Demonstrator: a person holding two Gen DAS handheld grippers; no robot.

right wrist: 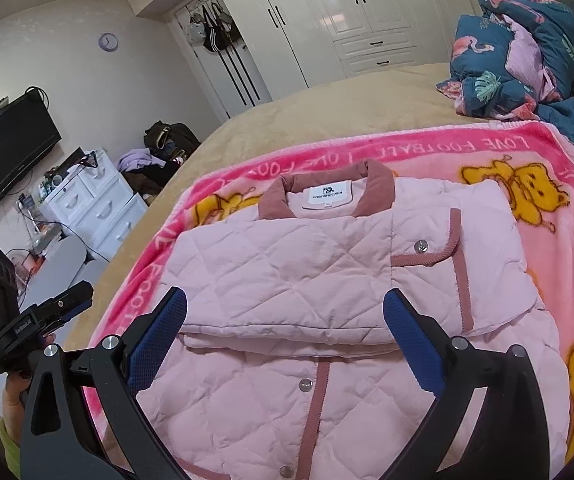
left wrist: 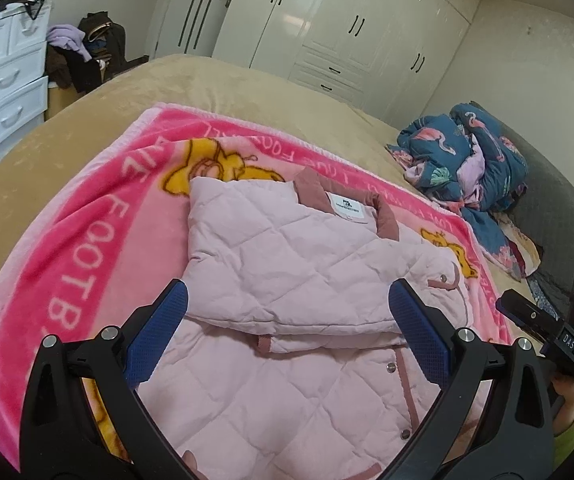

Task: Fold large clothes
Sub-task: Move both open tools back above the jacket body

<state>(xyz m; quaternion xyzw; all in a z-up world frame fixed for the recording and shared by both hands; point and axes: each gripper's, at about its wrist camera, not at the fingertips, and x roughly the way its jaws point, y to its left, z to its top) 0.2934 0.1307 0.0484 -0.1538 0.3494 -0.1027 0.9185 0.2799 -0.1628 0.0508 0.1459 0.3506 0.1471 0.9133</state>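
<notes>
I see the pink quilted jacket (left wrist: 287, 280) lying on a pink cartoon blanket (left wrist: 99, 216), which is spread over the beige bed (left wrist: 227, 80). The jacket lies front side up, with its dusty-rose collar (right wrist: 375, 192) and white label (right wrist: 327, 196) toward the far side. Both sleeves are folded across the chest, and the upper sleeve (right wrist: 287, 272) covers the other one. My left hand-held gripper (left wrist: 287, 328) is released, with its blue fingers (left wrist: 159, 332) wide apart, and it hovers over the folded sleeve without holding anything. My right hand-held gripper (right wrist: 285, 328) is also released and empty, placed above the same middle part of the jacket, where a row of snap buttons (right wrist: 305, 385) runs down the front. A bundled blue flamingo quilt (right wrist: 527, 48) lies on the bed beyond the blanket, apart from the jacket. White wardrobes (left wrist: 347, 28) stand behind the bed, and a white drawer unit (right wrist: 95, 204) is beside it.
</notes>
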